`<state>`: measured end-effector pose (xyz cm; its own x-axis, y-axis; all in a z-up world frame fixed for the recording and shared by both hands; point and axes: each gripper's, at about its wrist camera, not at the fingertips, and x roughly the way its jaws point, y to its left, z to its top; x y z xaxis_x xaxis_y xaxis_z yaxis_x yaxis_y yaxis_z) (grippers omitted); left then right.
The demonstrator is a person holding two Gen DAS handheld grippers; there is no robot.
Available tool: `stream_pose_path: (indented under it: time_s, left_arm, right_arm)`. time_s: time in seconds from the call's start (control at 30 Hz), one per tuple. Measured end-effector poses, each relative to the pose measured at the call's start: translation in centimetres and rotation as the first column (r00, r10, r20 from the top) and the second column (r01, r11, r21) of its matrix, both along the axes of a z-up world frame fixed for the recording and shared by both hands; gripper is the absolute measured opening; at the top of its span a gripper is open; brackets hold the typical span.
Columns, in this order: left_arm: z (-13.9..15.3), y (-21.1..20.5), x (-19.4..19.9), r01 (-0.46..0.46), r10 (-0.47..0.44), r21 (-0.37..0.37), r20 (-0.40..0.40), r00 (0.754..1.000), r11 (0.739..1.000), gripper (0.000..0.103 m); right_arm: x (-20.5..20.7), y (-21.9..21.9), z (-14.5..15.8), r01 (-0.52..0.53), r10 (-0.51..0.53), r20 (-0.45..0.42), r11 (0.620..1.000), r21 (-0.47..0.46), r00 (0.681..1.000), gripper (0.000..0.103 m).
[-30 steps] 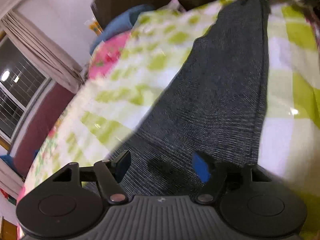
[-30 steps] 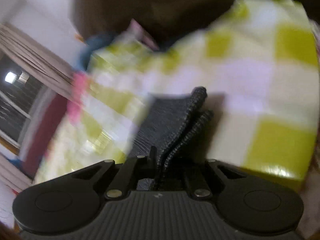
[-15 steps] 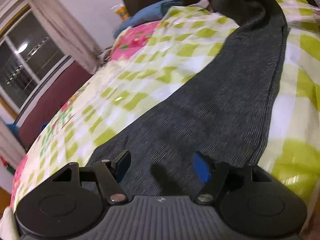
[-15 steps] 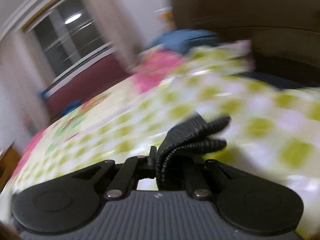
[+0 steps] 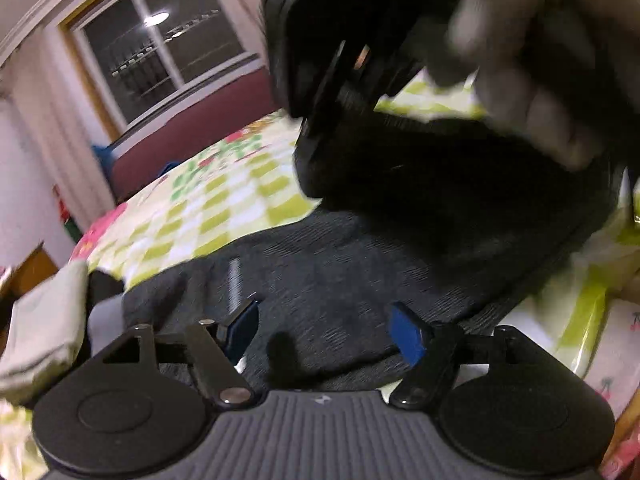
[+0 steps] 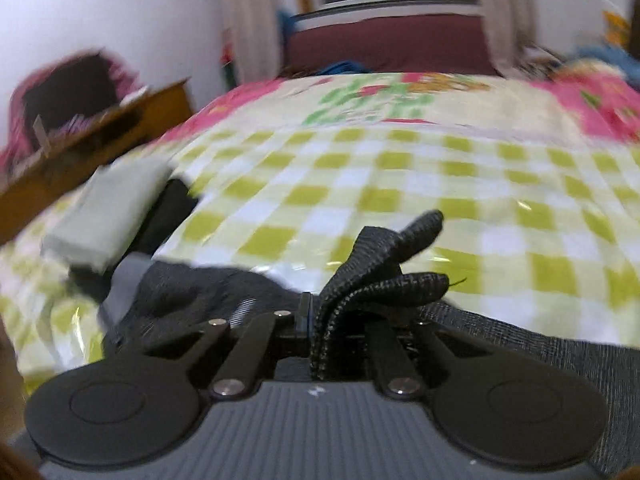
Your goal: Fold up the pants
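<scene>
I am partway through a lengthwise fold of a pair of dark grey knit pants (image 5: 340,276) lying on a bed with a green-and-white checked cover (image 6: 400,176).

My right gripper (image 6: 316,320) is clamped shut on a bunched edge of the fabric — probably the leg hems, though I cannot be sure. Thick ribbed layers stick up and forward past the fingers. In the left wrist view this gripper and the hand (image 5: 532,60) holding it appear as a large blur close above the pants, with the lifted dark cloth hanging beneath.

My left gripper (image 5: 324,334) hovers low over the flat part of the pants. Its jaws are opening, the blue pads stand wide apart, and nothing is pinched between them — the cloth lies under them.

The flat part of the pants runs as a dark band from near left to far right in the left view; that is its long axis. The lifted end arches back over it.

Judging from this, the carried end next needs to be laid down so its edges line up with the end below, then released.

A folded pale cloth (image 6: 108,208) sits at the bed's left side, just beside the pants.
</scene>
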<state>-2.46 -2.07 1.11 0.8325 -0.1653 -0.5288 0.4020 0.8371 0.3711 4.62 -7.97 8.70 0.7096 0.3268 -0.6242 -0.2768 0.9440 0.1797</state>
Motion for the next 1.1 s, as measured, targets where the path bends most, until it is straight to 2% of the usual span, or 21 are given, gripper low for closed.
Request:
stream_pose_path:
  time_s: [0.1, 0.2, 0.4, 0.5, 0.83, 0.93, 1.0, 1.07, 1.1]
  left_arm:
    - [0.2, 1.3, -0.4, -0.026, 0.027, -0.031, 0.007, 1.000, 0.999, 0.088]
    - [0.1, 2.1, -0.1, -0.046, 0.046, -0.064, -0.009, 0.999, 0.997, 0.090]
    - [-0.3, 3.4, 0.2, -0.057, 0.053, -0.088, -0.056, 0.997, 0.995, 0.093]
    - [-0.6, 3.9, 0.4, -0.064, 0.056, -0.110, -0.073, 0.996, 0.992, 0.096]
    - [-0.6, 5.5, 0.7, -0.073, 0.058, -0.159, -0.100, 0.993, 0.985, 0.097]
    - [-0.7, 5.6, 1.2, -0.072, 0.058, -0.148, -0.098, 0.994, 0.986, 0.097]
    - [-0.5, 5.4, 0.8, -0.071, 0.058, -0.135, -0.093, 0.994, 0.988, 0.097]
    - [-0.3, 5.5, 0.5, -0.074, 0.063, -0.123, -0.086, 0.994, 0.990, 0.097]
    - [-0.3, 5.6, 0.3, -0.079, 0.069, -0.117, -0.084, 0.994, 0.990, 0.097]
  right_arm:
    - [-0.5, 3.5, 0.6, -0.073, 0.077, 0.048, 0.994, -0.084, 0.996, 0.007]
    - [-1.3, 7.2, 1.1, -0.144, 0.169, 0.118, 0.971, -0.192, 0.979, 0.007]
    - [-1.5, 13.7, -0.9, -0.290, 0.329, 0.076, 0.904, -0.314, 0.941, 0.007]
    - [-0.6, 15.2, -2.0, -0.302, 0.334, 0.033, 0.886, -0.350, 0.942, 0.007]
    - [0.1, 16.7, -1.9, -0.325, 0.349, 0.013, 0.885, -0.335, 0.937, 0.015]
    - [-0.1, 16.9, -1.5, -0.344, 0.366, 0.015, 0.887, -0.309, 0.930, 0.024]
    - [-0.5, 16.9, -0.9, -0.380, 0.399, 0.029, 0.890, -0.250, 0.916, 0.031]
    - [-0.7, 17.2, -0.5, -0.415, 0.429, 0.044, 0.891, -0.184, 0.902, 0.028]
    - [-0.7, 17.6, -0.4, -0.416, 0.432, 0.050, 0.890, -0.187, 0.901, 0.021]
